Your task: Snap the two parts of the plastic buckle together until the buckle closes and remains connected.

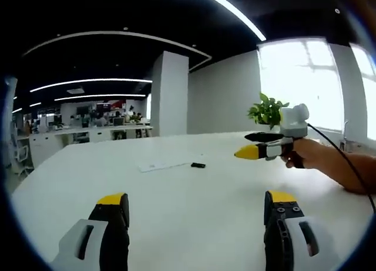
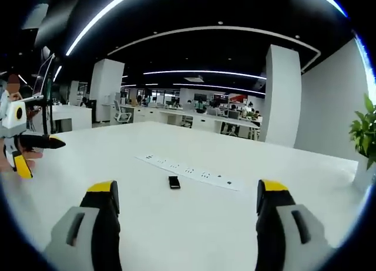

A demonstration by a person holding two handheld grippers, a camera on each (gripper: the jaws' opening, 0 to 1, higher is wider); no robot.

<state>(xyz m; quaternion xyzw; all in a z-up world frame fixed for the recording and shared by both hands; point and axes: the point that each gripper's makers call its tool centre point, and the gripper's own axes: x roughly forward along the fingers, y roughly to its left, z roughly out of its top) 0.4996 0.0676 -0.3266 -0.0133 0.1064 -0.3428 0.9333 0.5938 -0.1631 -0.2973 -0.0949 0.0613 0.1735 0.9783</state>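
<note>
White table (image 2: 176, 230); power strip (image 2: 188, 171) flat on it; potted plant (image 1: 267, 111) near window (image 1: 302, 80).

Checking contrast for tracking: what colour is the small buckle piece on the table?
Black, clearest in the right gripper view: the small black plastic buckle piece.

White table (image 2: 194, 224), black buckle (image 2: 174, 181), yellow-tipped black left gripper (image 1: 195, 205), green plant (image 1: 267, 110)

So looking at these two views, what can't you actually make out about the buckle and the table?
- Buckle: too small in both views to tell whether it is one part or two, joined or apart.
- White strip: too small in the left gripper view to identify.
- Plant: cut off by the right gripper view's edge.
- Left tool: partly cut off at that view's left edge.
</note>
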